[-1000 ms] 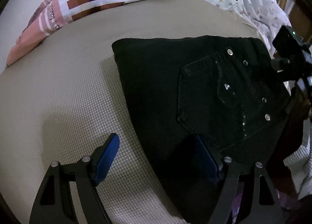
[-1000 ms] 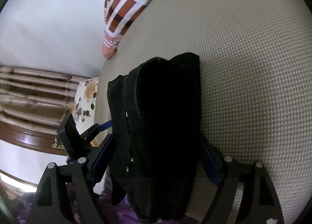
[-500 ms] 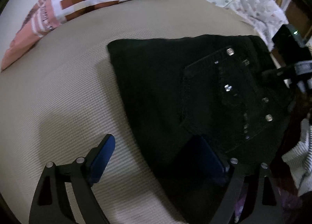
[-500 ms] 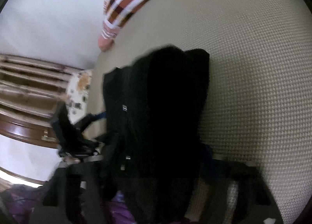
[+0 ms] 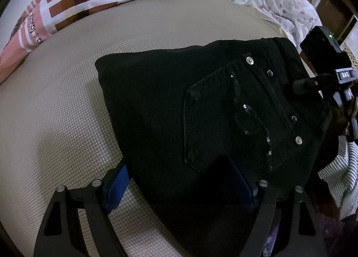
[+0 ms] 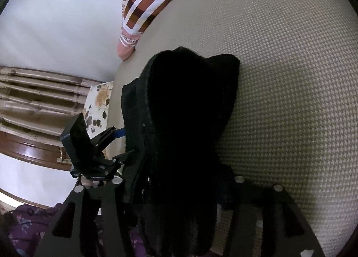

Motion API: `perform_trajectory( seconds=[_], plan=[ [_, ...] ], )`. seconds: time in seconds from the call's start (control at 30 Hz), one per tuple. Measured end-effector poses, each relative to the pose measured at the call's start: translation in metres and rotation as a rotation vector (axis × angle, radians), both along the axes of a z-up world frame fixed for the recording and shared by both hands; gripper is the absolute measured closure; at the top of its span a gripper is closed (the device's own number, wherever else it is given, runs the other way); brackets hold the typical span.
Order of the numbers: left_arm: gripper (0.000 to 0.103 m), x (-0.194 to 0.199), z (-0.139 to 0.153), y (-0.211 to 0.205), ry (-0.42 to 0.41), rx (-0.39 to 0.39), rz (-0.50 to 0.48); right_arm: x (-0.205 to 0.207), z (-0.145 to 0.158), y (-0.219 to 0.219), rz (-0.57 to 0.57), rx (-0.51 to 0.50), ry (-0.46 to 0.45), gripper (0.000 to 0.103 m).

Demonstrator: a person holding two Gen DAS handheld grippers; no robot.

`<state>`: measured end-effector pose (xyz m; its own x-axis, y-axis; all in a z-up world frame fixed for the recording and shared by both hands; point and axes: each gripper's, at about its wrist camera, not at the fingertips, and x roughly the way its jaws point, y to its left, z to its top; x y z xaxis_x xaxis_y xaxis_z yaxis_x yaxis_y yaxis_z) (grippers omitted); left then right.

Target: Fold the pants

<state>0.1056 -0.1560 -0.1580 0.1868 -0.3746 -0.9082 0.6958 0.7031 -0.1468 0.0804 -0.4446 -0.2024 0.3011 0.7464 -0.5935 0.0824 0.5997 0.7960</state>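
Note:
Black folded pants [image 5: 201, 109] with a studded back pocket lie on the beige bed [image 5: 67, 105]. My left gripper [image 5: 179, 181] straddles the near edge of the folded pants, its blue pads on either side of the stack, jaws still fairly wide. The right gripper shows at the right edge of the left wrist view [image 5: 322, 82], at the waistband. In the right wrist view the pants [image 6: 179, 122] fill the space between my right gripper's fingers [image 6: 176, 190], which close on the thick bundle. The left gripper shows there at the left [image 6: 100, 145].
A checked pink, white and brown pillow [image 5: 78, 4] lies at the far side of the bed. Patterned white cloth [image 5: 282, 4] is heaped at the far right. A wooden bed frame [image 6: 33, 109] and a white wall [image 6: 56, 22] are on the left.
My left gripper has moved forward so its pads now flank the near edge of the pants. My right gripper has narrowed on the bundle.

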Motion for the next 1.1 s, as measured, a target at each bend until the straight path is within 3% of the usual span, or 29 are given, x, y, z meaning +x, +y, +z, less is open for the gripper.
perform_trajectory(
  seconds=[0.1,0.3,0.53,0.77,0.93,1.0,1.1],
  plan=[
    [0.021,0.0,-0.001,-0.002,-0.002,-0.004,0.004,-0.002,0.006,0.01,0.009,-0.046,-0.026,0.042],
    [0.021,0.001,-0.003,-0.003,-0.007,-0.002,0.012,-0.004,0.013,0.021,0.047,-0.131,-0.065,0.041],
    [0.018,0.0,-0.004,-0.003,-0.021,0.006,0.024,-0.008,0.007,0.011,0.005,-0.06,-0.068,0.041],
    [0.007,-0.002,-0.005,-0.003,-0.069,0.044,0.042,-0.008,0.008,0.011,0.0,-0.049,-0.068,0.039],
    [0.004,0.004,-0.011,0.004,-0.024,0.008,0.075,-0.008,0.009,0.014,-0.003,-0.052,-0.069,0.035],
    [0.01,0.0,-0.011,0.006,-0.052,-0.01,0.063,-0.008,0.011,0.017,0.001,-0.073,-0.077,0.035],
    [0.031,-0.007,-0.005,0.008,-0.069,-0.05,0.038,-0.009,0.015,0.023,0.006,-0.113,-0.094,0.036]
  ],
)
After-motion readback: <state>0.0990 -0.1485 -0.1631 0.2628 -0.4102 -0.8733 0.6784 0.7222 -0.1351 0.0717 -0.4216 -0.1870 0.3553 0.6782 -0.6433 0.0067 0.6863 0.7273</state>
